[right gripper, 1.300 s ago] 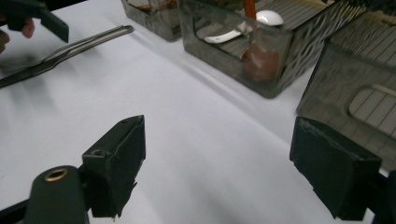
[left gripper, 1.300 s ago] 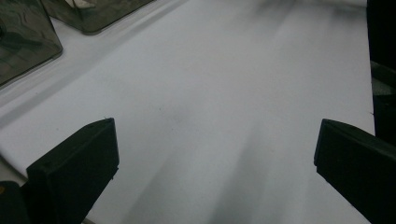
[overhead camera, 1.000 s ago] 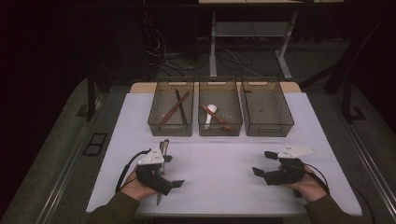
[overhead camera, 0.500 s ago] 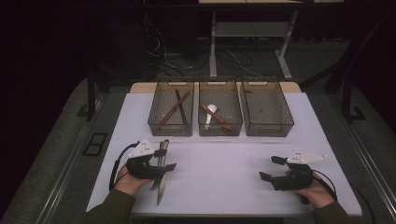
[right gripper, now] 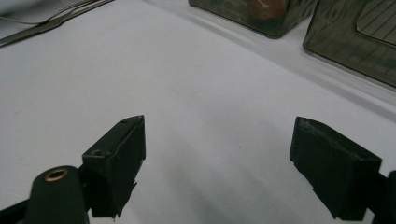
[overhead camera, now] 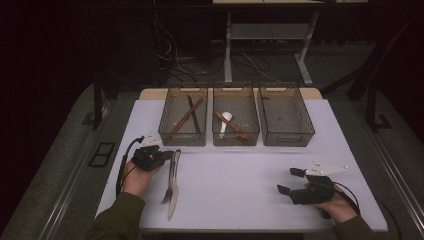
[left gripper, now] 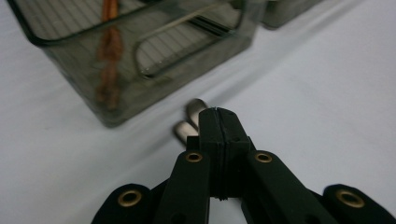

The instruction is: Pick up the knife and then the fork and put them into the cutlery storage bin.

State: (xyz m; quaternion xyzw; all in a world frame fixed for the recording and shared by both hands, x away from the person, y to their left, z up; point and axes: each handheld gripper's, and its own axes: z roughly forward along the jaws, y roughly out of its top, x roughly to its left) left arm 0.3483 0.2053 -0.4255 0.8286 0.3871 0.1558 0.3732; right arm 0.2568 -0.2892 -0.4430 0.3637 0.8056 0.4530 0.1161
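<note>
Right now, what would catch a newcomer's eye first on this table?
Three smoky see-through bins stand in a row at the table's far side: the left bin holds chopsticks, the middle bin a white spoon, the right bin looks empty. Near the left edge a metal fork and knife lie side by side, and the left tongs sit shut at their handle ends.

Two hands low at the near edge — one gripper pinched, one spread

The left gripper (overhead camera: pixel 167 154) sits at the near left, wrist angled inward, its jaws having just closed until the pads meet. The right gripper (overhead camera: pixel 291 181) rests at the near right in the right hand (overhead camera: pixel 335 204) — jaws standing wide apart.
</note>
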